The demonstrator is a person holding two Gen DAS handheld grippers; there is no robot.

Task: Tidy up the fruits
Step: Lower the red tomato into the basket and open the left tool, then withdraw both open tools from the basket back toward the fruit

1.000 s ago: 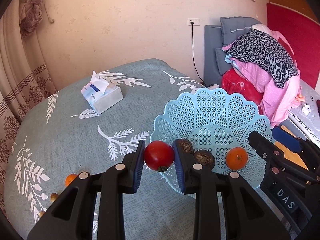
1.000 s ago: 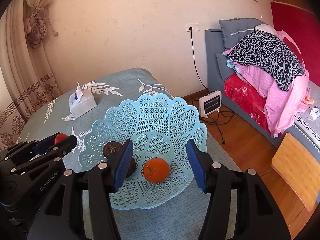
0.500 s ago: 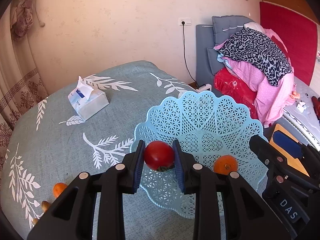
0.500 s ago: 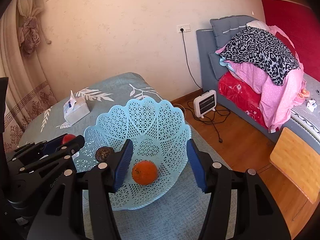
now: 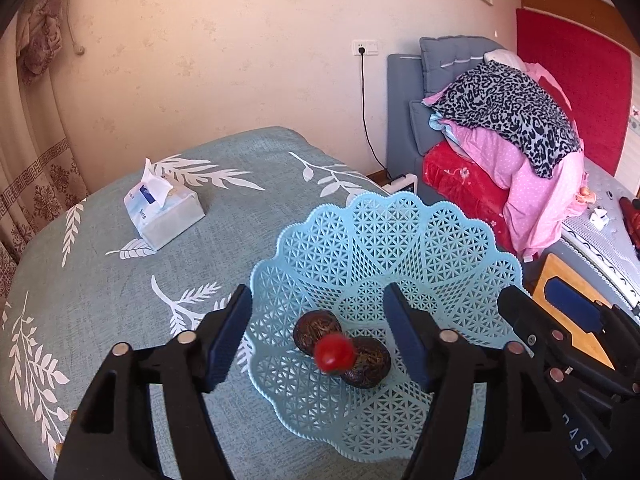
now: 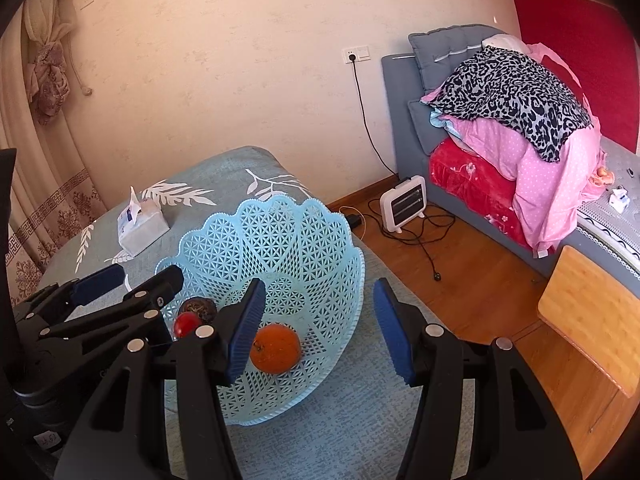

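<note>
A light blue lattice basket [image 5: 432, 240] [image 6: 304, 236] stands on the teal leaf-print cloth. My left gripper [image 5: 320, 336] is open above it. A small red tomato [image 5: 334, 354] [image 6: 187, 324], blurred, is below the open fingers, over two dark brown fruits [image 5: 316, 330] [image 5: 368, 362] in the basket. An orange [image 6: 276, 348] lies in the basket, seen in the right wrist view. My right gripper [image 6: 320, 328] is open and empty over the basket's right side; it also shows at the right in the left wrist view [image 5: 560, 340].
A tissue box [image 5: 164, 212] [image 6: 140, 224] sits on the far left of the table [image 5: 100, 300]. A small white heater [image 6: 404, 204] and cables lie on the wooden floor. A grey couch with piled blankets [image 5: 512, 128] stands to the right.
My left gripper has opened and let go of the red tomato, which is now down in the basket by the dark fruits. The right gripper has stayed open.
</note>
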